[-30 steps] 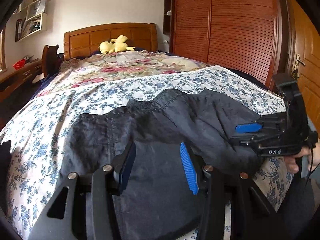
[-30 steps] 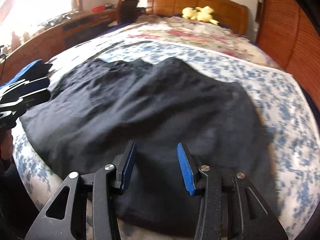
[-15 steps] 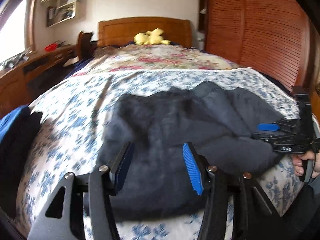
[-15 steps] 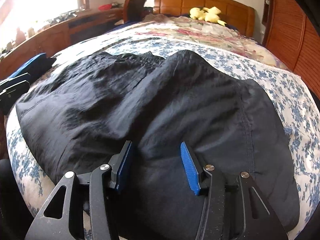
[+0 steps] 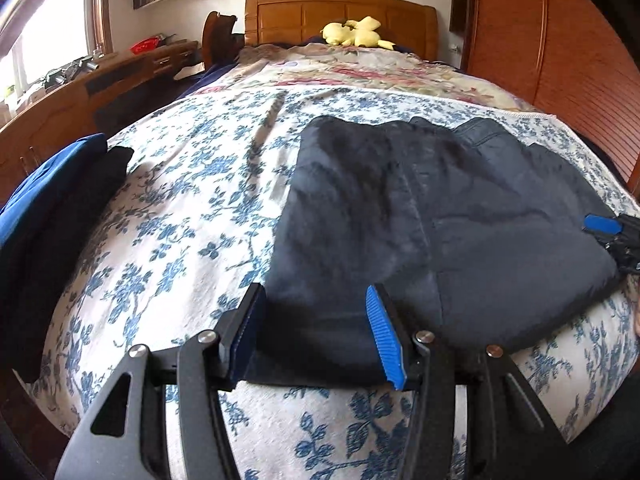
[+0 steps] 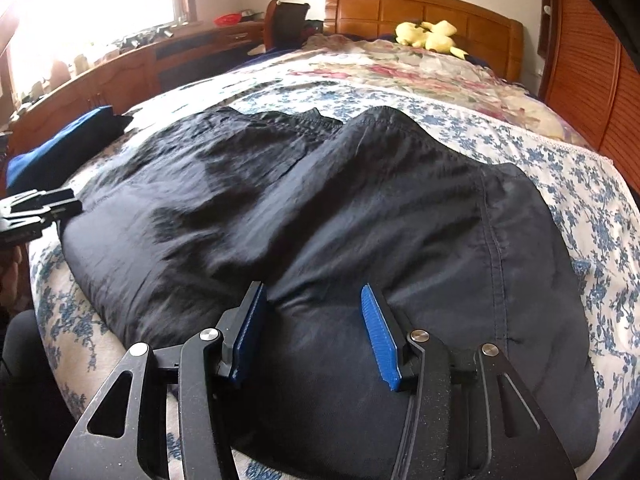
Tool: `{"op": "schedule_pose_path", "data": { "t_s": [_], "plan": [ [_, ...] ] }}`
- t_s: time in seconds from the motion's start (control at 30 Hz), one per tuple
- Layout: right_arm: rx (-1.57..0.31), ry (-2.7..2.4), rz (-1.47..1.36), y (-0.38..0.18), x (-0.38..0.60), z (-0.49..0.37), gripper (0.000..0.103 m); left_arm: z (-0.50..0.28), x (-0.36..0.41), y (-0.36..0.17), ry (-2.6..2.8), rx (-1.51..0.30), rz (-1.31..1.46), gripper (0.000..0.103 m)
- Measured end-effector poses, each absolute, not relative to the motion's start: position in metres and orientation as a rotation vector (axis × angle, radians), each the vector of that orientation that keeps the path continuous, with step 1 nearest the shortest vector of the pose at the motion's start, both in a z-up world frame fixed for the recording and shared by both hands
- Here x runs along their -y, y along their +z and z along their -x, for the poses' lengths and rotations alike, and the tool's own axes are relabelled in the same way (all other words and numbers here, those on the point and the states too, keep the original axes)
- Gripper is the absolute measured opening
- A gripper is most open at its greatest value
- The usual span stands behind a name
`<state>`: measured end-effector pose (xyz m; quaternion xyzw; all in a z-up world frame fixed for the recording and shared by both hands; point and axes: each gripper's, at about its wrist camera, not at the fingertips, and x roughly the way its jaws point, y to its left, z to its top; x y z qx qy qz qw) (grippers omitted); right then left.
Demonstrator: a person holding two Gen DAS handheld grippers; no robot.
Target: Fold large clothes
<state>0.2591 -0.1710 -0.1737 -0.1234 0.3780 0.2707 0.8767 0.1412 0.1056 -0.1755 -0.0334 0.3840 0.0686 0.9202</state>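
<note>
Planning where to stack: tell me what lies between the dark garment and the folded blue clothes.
Only bare floral bedsheet separates the dark garment from the folded blue clothes, in the left wrist view.

dark garment on floral bed

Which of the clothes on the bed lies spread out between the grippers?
The dark garment, lying spread on the floral bedspread. The blue and black clothes sit piled at the bed's left edge.

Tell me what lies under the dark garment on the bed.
The dark garment lies on the blue-flowered bedspread, which shows all around its edges. Whether anything else lies beneath it cannot be seen; the fabric covers that area.
</note>
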Motion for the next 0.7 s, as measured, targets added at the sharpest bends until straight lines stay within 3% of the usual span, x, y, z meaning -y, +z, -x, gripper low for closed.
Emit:
{"op": "schedule_pose_path", "data": {
  "t_s": [0.7],
  "plan": [
    [-0.785,0.663,0.249,-0.166,0.157,-0.243,0.05,-0.129,-0.128,-0.189,0.151,-0.848,0.193,0.052]
  ]
}}
